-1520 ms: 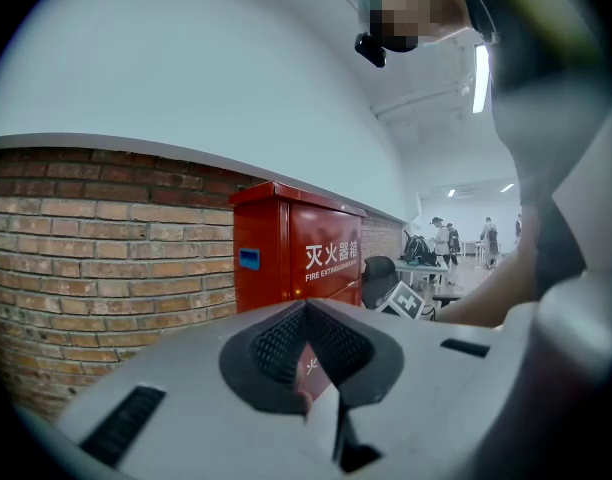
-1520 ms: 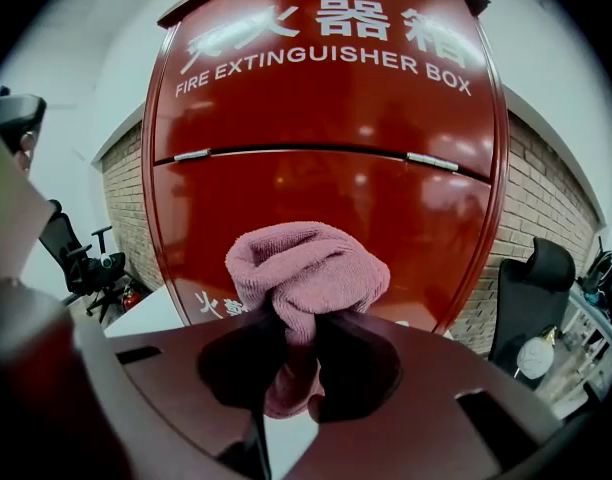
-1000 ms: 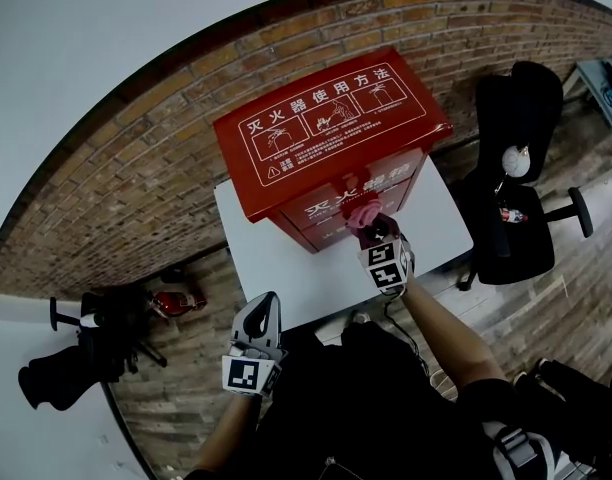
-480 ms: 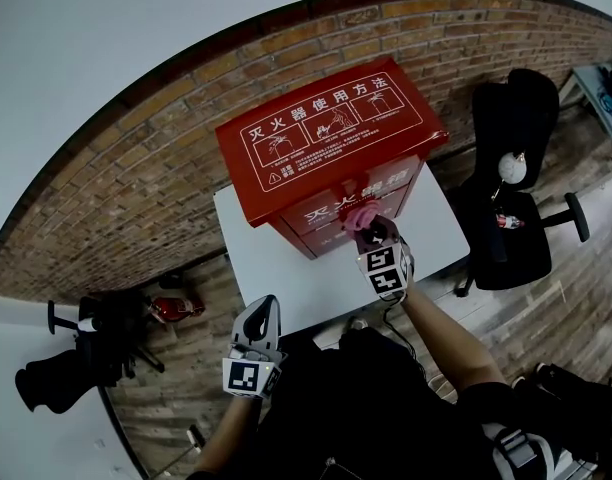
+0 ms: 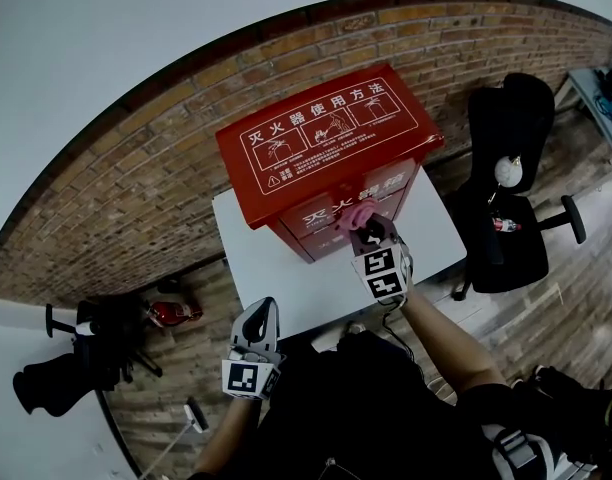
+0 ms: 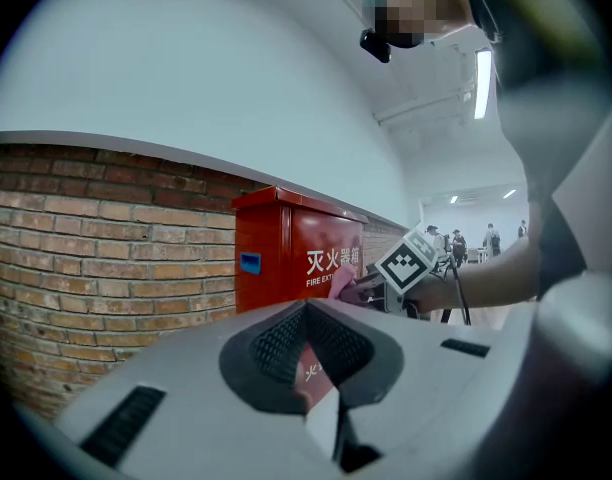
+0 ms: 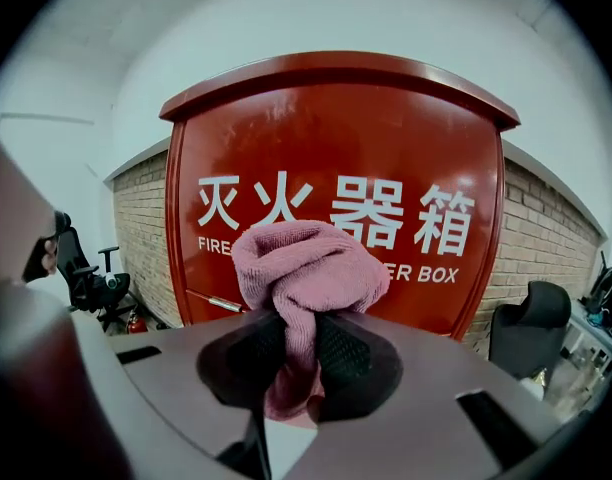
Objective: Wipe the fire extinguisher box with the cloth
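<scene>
Left claw [image 5: 263, 313] sits at 7 o'clock in the head view, low and near the person's body, well apart from the work. In the left gripper view its jaws are together with nothing in them; idle, it just points at the box side.

White table [image 5: 286, 283] at centre stands against the brick wall [image 5: 136, 188]. The fire extinguisher box [image 5: 326, 133] stands on the table's far part, about 12 o'clock from the table's bare area. It is red metal with a sloped lid that has white instruction panels, and white lettering on the front face.

Right claw [image 5: 368, 230] is at the box's front face, at 5 o'clock from the lid and just under the lid lip. Its jaws are clamped on the pink cloth [image 7: 306, 266], with the bunched wad sticking out past the tips and a tail hanging down between the pads. The cloth looks pressed on, or just touching, the front by the lettering; contact can't be confirmed.

Handling, my judgement:
- Cloth: soft, light terry that squashes easily. The grip at the folded middle is right, since it leaves a fat pad in front to rub with.
- Box: stiff, smooth painted sheet metal, probably heavy enough not to slide under a light wipe. The lid may lift if pushed up from the lip.

Black office chair [image 5: 511, 198] stands at 3 o'clock, clear of the table.
</scene>
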